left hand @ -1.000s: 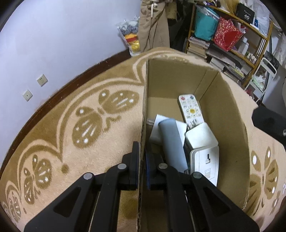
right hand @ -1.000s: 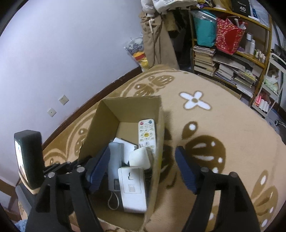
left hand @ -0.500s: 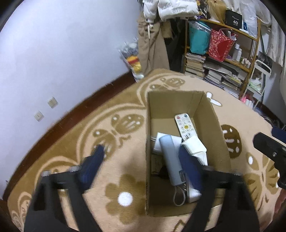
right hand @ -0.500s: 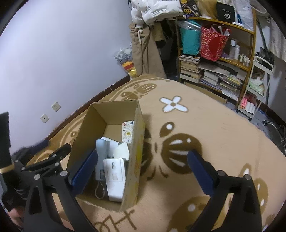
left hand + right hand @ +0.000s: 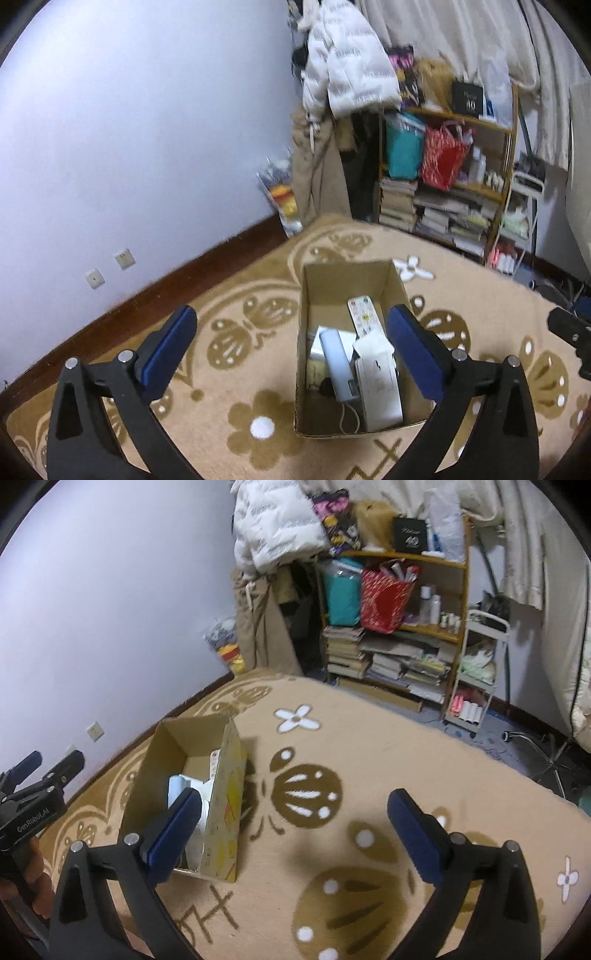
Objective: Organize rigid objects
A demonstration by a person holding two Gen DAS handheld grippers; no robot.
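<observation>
Jaws of the left gripper [image 5: 291,332] have just been opening and now stand wide apart with nothing between the pads, above the rug [image 5: 229,369]. Spread just as wide and empty, the right gripper [image 5: 291,812] hangs over bare rug to the right of the cardboard box [image 5: 306,369]. Inside the box lie a white remote control [image 5: 364,314], a grey-blue handset [image 5: 338,365] with a cord, and a white rectangular device [image 5: 378,384], packed side by side. Farther off, a cluttered bookshelf [image 5: 402,653] stands against the wall.
</observation>
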